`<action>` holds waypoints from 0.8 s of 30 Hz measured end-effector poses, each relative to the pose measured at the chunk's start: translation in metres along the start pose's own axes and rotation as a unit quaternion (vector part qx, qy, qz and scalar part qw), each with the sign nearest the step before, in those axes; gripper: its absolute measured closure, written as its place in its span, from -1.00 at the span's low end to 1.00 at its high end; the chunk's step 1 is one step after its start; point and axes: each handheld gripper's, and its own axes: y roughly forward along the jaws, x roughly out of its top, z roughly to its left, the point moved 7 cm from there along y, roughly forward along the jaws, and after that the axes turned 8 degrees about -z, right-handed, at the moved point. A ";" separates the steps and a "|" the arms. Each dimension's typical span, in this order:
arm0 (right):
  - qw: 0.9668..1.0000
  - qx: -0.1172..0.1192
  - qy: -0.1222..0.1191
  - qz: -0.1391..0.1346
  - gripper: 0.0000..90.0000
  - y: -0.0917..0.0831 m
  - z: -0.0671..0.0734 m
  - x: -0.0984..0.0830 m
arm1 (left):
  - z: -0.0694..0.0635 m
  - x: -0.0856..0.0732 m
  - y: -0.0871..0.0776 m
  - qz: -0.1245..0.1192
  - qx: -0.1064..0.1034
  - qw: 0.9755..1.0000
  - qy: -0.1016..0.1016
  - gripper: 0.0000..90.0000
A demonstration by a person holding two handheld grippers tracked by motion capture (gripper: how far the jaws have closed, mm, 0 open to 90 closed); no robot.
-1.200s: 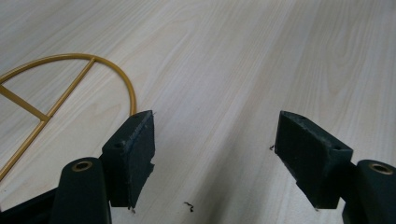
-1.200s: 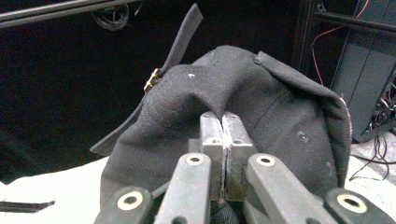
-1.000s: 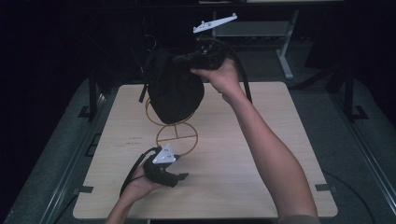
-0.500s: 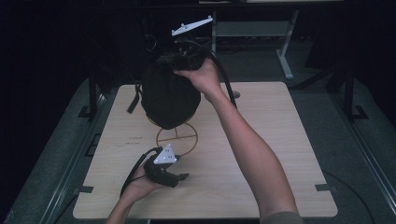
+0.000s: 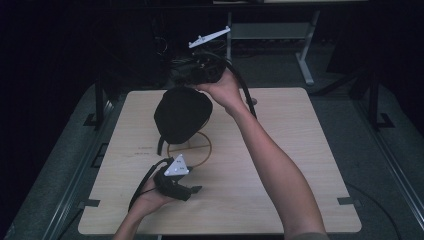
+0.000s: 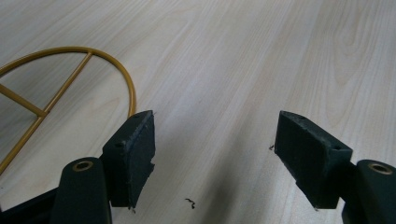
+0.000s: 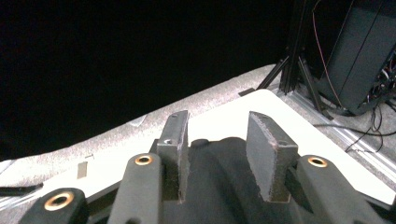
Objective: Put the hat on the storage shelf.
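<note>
A black cap (image 5: 180, 117) hangs on a gold wire stand whose round base ring (image 5: 192, 150) lies on the wooden table (image 5: 300, 150). My right gripper (image 5: 186, 76) hovers just above and behind the cap. Its jaws have just been opening. In the right gripper view my right gripper (image 7: 217, 154) stands open over the cap's crown (image 7: 219, 186), its pads (image 7: 268, 158) apart from the fabric. My left gripper (image 5: 194, 187) rests low near the table's front, open and holding nothing. In the left gripper view my left gripper (image 6: 215, 144) has the base ring (image 6: 126, 84) just to its left.
The table's far edge and a dark floor lie behind the cap. A metal frame leg (image 5: 305, 55) and black equipment (image 7: 364, 60) with cables stand beyond the table. The person's right forearm (image 5: 270, 160) crosses the table's middle.
The right gripper's jaws came apart and let go of the cap. The cap sank lower onto the stand. The right hand shifted left and slightly down. The left gripper stayed still.
</note>
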 end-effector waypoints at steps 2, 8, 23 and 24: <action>1.000 -0.001 0.001 0.001 0.29 -0.001 -0.001 -0.002 | 0.000 0.000 0.000 0.000 0.000 1.000 0.000 -0.36; 1.000 0.003 0.010 0.003 0.21 -0.006 -0.007 -0.013 | 0.002 -0.003 0.000 0.008 0.002 1.000 0.002 -0.36; 1.000 -0.007 0.026 0.003 0.13 -0.037 -0.022 -0.038 | 0.000 -0.003 0.003 0.010 -0.001 1.000 0.005 -0.36; 1.000 -0.007 0.026 0.003 0.13 -0.037 -0.022 -0.038 | 0.000 -0.003 0.003 0.010 -0.001 1.000 0.006 -0.36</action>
